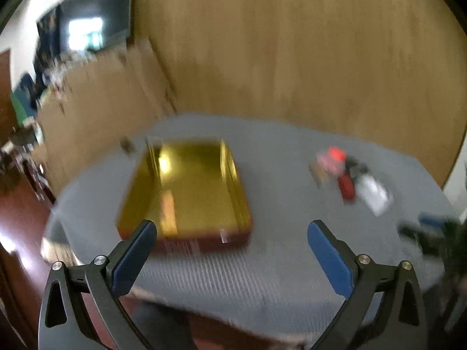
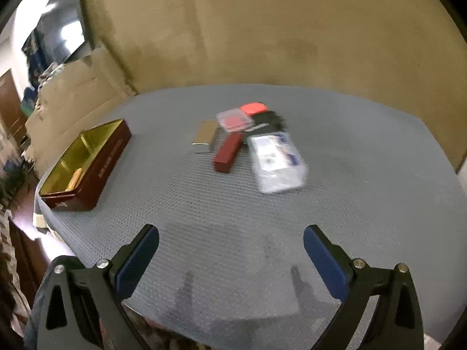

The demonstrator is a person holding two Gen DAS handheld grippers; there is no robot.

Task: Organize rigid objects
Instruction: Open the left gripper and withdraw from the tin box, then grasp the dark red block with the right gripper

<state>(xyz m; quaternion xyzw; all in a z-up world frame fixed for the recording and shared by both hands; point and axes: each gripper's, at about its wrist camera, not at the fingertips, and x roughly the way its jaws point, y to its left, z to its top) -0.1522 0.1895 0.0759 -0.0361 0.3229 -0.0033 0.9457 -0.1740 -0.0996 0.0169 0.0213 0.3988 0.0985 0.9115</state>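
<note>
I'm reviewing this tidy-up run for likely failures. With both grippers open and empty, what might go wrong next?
1. The small items sit in a tight pile: the clear case overlaps the red box, so gripping one may drag its neighbours.
2. The tin sits near the mat's left edge; a nudge might push it off.
3. The left wrist view is blurred, which may hamper aiming.

The left tool and the right tool look alike, each a pair of black angular fingers with triangular cut-outs near the base, silver round screws at the joints, and flat blue pads on the inner faces.
</note>
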